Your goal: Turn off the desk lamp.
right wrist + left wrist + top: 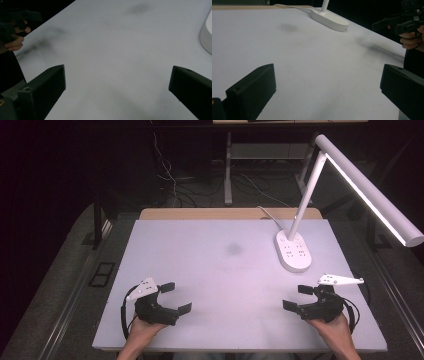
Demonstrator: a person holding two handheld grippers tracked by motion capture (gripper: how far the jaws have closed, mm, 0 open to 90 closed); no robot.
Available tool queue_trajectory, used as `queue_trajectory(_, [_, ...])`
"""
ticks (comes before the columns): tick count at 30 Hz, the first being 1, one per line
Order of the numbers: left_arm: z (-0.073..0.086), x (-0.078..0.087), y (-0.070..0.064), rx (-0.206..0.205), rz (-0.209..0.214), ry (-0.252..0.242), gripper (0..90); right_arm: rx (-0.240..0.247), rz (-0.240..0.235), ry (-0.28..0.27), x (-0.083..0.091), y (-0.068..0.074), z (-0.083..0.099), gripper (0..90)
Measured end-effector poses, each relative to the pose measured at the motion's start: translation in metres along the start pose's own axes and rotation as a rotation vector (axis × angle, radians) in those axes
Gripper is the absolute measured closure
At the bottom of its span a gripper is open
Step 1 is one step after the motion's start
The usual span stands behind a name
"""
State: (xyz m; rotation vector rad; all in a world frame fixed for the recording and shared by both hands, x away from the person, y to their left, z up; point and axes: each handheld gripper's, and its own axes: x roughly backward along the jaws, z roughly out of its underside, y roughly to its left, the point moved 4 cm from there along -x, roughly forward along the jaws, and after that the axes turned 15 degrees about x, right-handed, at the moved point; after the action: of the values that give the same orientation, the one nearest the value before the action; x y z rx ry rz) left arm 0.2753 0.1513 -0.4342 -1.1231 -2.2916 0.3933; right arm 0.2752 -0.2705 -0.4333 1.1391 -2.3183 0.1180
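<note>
A: White table [220, 270] fills the middle of the high view; where do the tongs sit?

B: The left gripper [172, 296] lies at lower left, the right gripper [298, 297] at lower right, well apart. Both have jaws spread wide, holding nothing.

A: Nearest thing?

B: The lamp base [293, 250], right of centre, just above the right gripper.

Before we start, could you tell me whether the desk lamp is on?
On: the desk lamp has a bright strip glowing along its head.
</note>
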Motion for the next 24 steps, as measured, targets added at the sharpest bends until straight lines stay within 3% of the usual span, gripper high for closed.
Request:
queue_trajectory(17, [0.001,0.000,0.001,-0.001,-0.014,0.002,0.0,0.027,-0.001,0.043,-0.001,0.002,-0.011,0.9])
queue_trajectory(24, [0.001,0.000,0.001,-0.001,-0.016,0.002,0.0,0.028,-0.013,0.055,-0.002,-0.009,-0.023,0.9])
